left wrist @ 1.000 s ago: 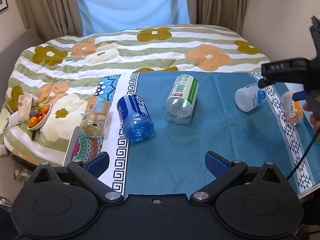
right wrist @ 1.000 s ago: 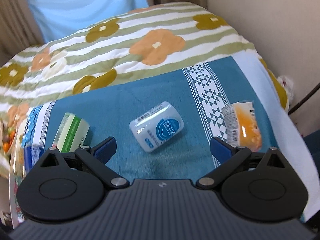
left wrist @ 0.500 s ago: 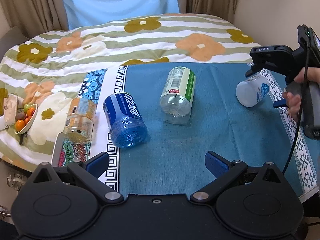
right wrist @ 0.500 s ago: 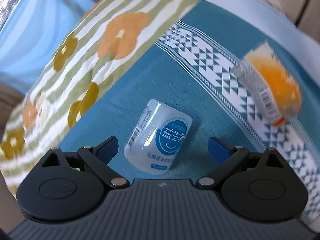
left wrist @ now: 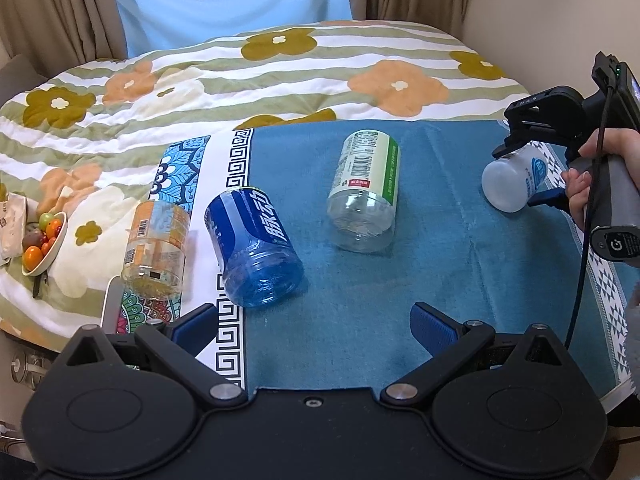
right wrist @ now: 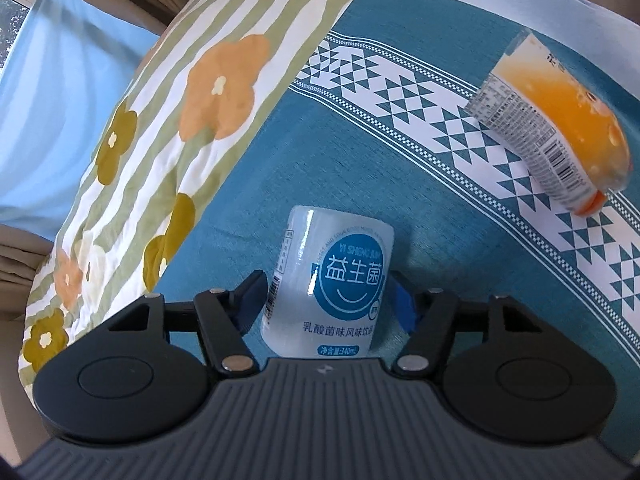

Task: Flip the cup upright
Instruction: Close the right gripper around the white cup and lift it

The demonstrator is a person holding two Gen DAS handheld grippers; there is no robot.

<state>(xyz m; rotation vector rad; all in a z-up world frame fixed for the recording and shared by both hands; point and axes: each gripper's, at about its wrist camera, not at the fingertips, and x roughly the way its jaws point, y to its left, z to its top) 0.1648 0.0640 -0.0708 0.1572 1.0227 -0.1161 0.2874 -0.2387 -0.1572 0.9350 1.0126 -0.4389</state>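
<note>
A white cup with a blue round label (right wrist: 328,284) lies on its side on the blue cloth (right wrist: 360,152); it also shows in the left wrist view (left wrist: 514,182). My right gripper (right wrist: 326,304) has closed around its body, blue pads against both sides. A blue cup (left wrist: 252,246), a clear cup with a green and white label (left wrist: 366,192) and a clear orange-labelled cup (left wrist: 158,242) lie on their sides. My left gripper (left wrist: 314,326) is open and empty, hovering near the front edge.
An orange cup (right wrist: 560,136) lies on its side on the patterned border to the right. A small bowl of fruit (left wrist: 42,246) sits at the left on the flowered bedspread (left wrist: 280,68). The wall is close on the right.
My right gripper has moved forward over the white cup and its fingers have closed in on it. The left gripper stayed about where it was, open.
</note>
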